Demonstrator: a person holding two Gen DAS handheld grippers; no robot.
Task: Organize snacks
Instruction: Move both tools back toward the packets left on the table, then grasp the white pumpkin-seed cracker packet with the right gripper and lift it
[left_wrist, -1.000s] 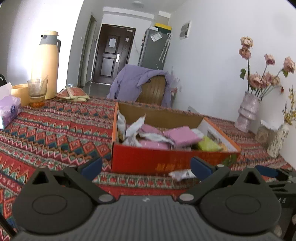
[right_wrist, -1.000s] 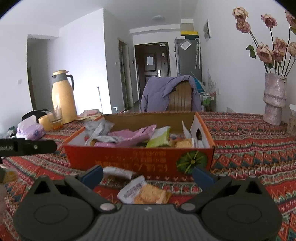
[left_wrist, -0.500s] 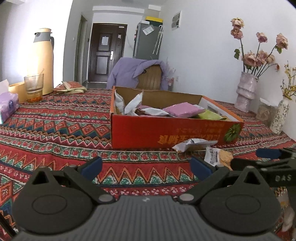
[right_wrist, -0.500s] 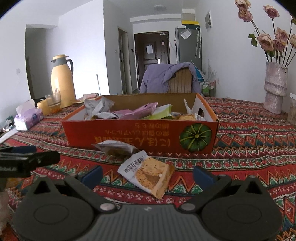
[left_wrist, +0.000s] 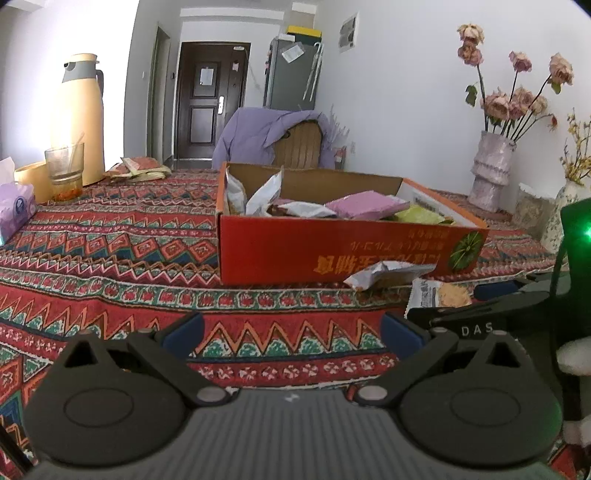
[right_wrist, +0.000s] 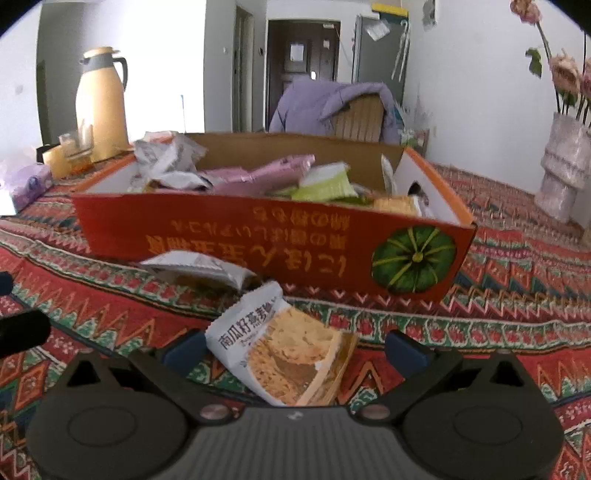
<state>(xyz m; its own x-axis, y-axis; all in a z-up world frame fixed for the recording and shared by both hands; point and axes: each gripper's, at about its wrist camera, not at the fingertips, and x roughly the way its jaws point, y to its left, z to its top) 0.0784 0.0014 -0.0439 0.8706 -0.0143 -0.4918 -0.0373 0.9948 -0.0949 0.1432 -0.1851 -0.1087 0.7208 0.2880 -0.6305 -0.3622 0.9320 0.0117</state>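
Observation:
An orange cardboard box (left_wrist: 332, 247) (right_wrist: 258, 240) holding several snack packets stands on the patterned tablecloth. Two packets lie on the cloth in front of it: a silver packet (right_wrist: 195, 267) (left_wrist: 384, 275) against the box wall, and a white cracker packet (right_wrist: 284, 343) (left_wrist: 439, 295) nearer me. My right gripper (right_wrist: 295, 350) is open, its fingers straddling the cracker packet without closing on it. My left gripper (left_wrist: 290, 328) is open over bare cloth, left of the packets. In the left wrist view the right gripper body (left_wrist: 480, 321) sits at the right.
A yellow thermos (left_wrist: 83, 118), a glass (left_wrist: 66, 170) and a purple tissue pack (left_wrist: 14, 214) stand at the far left. A vase of dried roses (left_wrist: 491, 173) stands at the right. A chair draped in purple cloth (left_wrist: 273, 136) is behind the box.
My right gripper has moved down and forward so the cracker packet now lies between its fingers. My left gripper has pulled back from the box and stays low over the cloth.

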